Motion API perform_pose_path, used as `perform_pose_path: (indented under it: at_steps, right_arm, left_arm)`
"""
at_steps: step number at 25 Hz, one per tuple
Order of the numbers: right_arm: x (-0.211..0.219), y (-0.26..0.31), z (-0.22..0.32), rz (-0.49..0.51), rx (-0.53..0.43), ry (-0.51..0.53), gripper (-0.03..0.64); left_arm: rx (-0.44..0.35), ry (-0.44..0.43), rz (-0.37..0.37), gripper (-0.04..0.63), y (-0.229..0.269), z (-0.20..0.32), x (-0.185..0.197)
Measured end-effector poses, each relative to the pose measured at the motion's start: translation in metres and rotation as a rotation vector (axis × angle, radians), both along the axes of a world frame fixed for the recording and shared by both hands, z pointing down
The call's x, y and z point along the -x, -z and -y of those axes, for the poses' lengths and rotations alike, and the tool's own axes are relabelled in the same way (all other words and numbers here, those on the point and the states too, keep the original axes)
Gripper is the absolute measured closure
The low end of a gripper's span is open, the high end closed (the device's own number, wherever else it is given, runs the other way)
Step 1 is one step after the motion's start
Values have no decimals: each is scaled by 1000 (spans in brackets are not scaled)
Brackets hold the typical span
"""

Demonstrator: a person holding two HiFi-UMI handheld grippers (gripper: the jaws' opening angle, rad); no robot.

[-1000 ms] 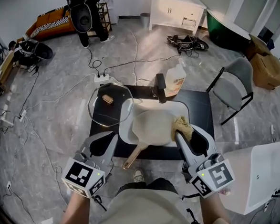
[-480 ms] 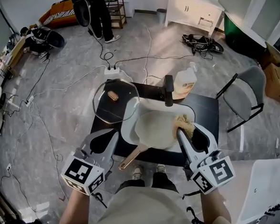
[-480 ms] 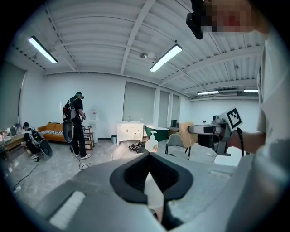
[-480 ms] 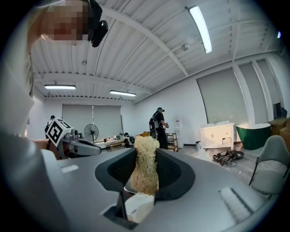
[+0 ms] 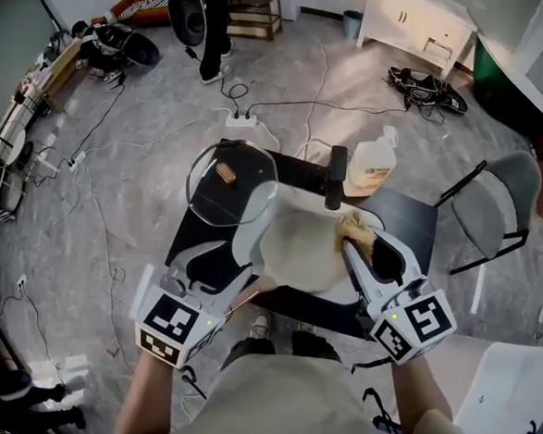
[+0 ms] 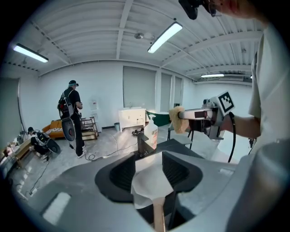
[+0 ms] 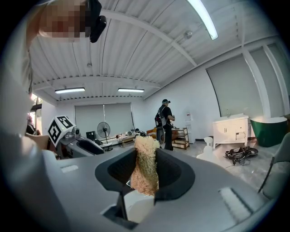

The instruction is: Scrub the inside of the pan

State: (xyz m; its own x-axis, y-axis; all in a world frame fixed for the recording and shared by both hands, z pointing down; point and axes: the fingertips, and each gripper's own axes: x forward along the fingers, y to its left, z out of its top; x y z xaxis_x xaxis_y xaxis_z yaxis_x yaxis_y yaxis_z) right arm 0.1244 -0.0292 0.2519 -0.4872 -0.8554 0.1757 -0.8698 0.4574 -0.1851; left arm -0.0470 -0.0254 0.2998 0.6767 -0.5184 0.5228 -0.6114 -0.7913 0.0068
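While left gripper (image 6: 152, 174) jaws are opening round pan handle (image 6: 158, 212), right gripper (image 7: 146, 179) clamps scrubber (image 7: 145, 163) beside faucet (image 5: 335, 179), bottle (image 5: 369, 169).

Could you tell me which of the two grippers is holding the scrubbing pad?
The right gripper: its fingers are shut on the tan scrubbing pad by the pan. The left gripper's fingers are opening, with the pan handle between them.

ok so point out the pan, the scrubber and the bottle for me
pan (image 5: 302, 251), head view, middle of its pale round body
scrubber (image 7: 145, 170), right gripper view, middle of the fibre pad
bottle (image 5: 367, 172), head view, its white body
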Motion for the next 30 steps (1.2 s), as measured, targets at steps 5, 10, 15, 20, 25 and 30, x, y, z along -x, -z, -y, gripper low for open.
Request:
perform_pose_path:
  at_steps: [5, 10, 15, 20, 25, 30]
  right_arm:
    - [-16, -21, 15, 14, 39, 38, 483]
    - [-21, -46, 24, 16, 88, 88, 483]
    - [-19, -69, 33, 12, 131, 137, 483]
    - [-13, -95, 39, -1, 178, 178, 483]
    - [-4, -122, 46, -12, 226, 215, 483]
    - [2, -153, 48, -40, 283, 252, 483]
  left_arm:
    - [32, 37, 76, 370, -23, 8, -4]
    - [96, 19, 146, 309, -52, 10, -12]
    - [177, -63, 236, 290, -93, 6, -18]
    - [269, -121, 355, 284, -138, -5, -18]
    - [390, -128, 394, 282, -174, -20, -11]
    - [478, -137, 435, 282, -205, -31, -5]
